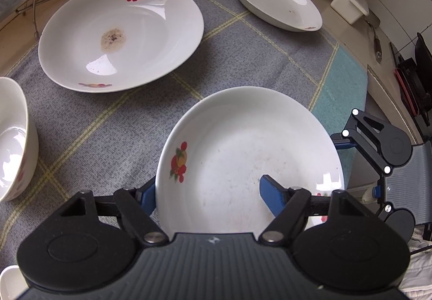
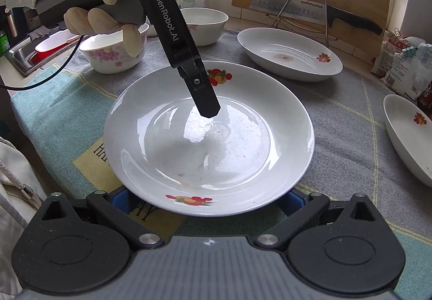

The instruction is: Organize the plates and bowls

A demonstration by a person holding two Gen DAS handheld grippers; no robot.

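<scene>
Left wrist view: left tool [image 1: 208, 192] clamped on empty plate's [image 1: 243, 143] rim; right tool's [image 2: 205, 202] state unclear.

The plates [image 2: 208, 138] are white with red and orange fruit prints near their rims. One bowl [image 2: 113, 53] is white with pink flowers. The cloth [image 1: 113, 121] is grey with pale yellow check lines and a teal edge. The hand-held gripper [image 1: 208, 194] is black with blue pads.
</scene>
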